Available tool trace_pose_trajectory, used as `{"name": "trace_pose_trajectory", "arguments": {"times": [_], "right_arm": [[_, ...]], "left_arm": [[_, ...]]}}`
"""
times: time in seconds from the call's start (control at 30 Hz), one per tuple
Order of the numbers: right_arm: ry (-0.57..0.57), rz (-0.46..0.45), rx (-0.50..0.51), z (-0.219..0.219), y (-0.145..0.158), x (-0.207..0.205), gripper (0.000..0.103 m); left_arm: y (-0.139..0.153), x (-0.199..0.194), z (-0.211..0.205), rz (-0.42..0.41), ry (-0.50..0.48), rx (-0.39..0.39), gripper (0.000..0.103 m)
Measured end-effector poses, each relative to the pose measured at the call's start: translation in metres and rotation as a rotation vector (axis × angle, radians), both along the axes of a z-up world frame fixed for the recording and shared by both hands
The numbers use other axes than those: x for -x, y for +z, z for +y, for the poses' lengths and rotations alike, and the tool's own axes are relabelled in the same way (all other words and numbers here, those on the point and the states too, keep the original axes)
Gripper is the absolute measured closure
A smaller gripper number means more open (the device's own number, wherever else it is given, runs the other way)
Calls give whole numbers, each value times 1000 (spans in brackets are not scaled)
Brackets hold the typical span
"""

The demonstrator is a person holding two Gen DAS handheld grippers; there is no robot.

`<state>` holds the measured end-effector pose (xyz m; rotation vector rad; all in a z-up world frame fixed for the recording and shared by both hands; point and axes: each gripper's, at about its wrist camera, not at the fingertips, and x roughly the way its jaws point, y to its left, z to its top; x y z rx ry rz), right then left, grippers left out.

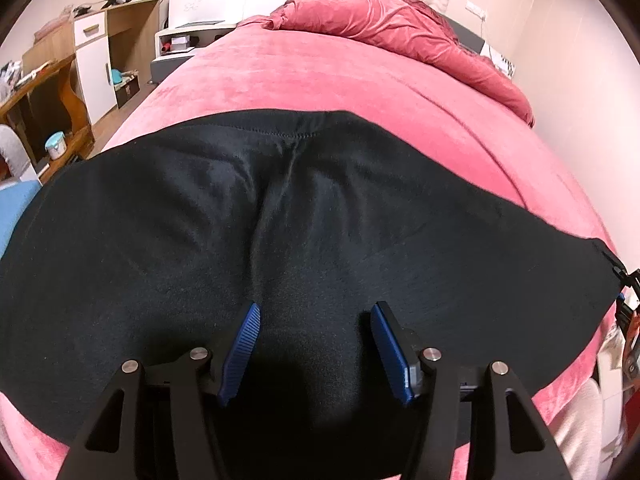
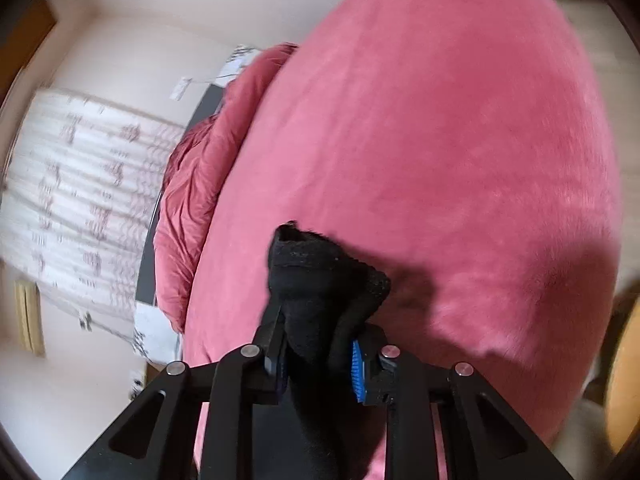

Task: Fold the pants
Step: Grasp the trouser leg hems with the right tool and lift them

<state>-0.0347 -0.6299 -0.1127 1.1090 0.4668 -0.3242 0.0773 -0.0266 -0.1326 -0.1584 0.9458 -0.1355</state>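
My left gripper [image 1: 316, 312] hangs with its jaws apart over the black pants [image 1: 280, 208], which lie spread flat across the pink bed [image 1: 340, 76]. Only the right wrist view shows my right gripper [image 2: 320, 344] clenched on a bunched end of the pants [image 2: 320, 276], raised off the cover. A wooden desk [image 1: 44, 92] stands left; a patterned curtain [image 2: 80, 184] hangs beyond the rumpled quilt [image 1: 400, 28].

Right wrist view is motion-blurred; the pants [image 2: 320, 280] run off its bottom edge.
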Motion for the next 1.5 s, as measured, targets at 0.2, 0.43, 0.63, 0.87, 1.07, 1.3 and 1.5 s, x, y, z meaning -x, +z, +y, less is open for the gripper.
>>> {"name": "trace_pose_trajectory", "arguments": {"times": [0.2, 0.43, 0.63, 0.87, 1.07, 1.3, 1.5], "right_arm": [[79, 23, 186, 47, 65, -7, 79], [141, 5, 373, 110, 120, -16, 80], [236, -23, 526, 181, 150, -21, 80], [374, -71, 674, 268, 163, -26, 80], [502, -82, 680, 329, 145, -40, 80], [649, -22, 714, 389, 101, -53, 80], [747, 46, 718, 419, 61, -60, 80]], "left_arm": [[3, 6, 14, -18, 29, 42, 44], [6, 14, 39, -36, 72, 72, 44], [1, 12, 50, -20, 99, 108, 44], [-2, 15, 51, -22, 84, 108, 44], [-3, 14, 50, -25, 76, 112, 44], [-4, 14, 57, -24, 73, 132, 44], [-6, 15, 58, -27, 68, 119, 44]]}}
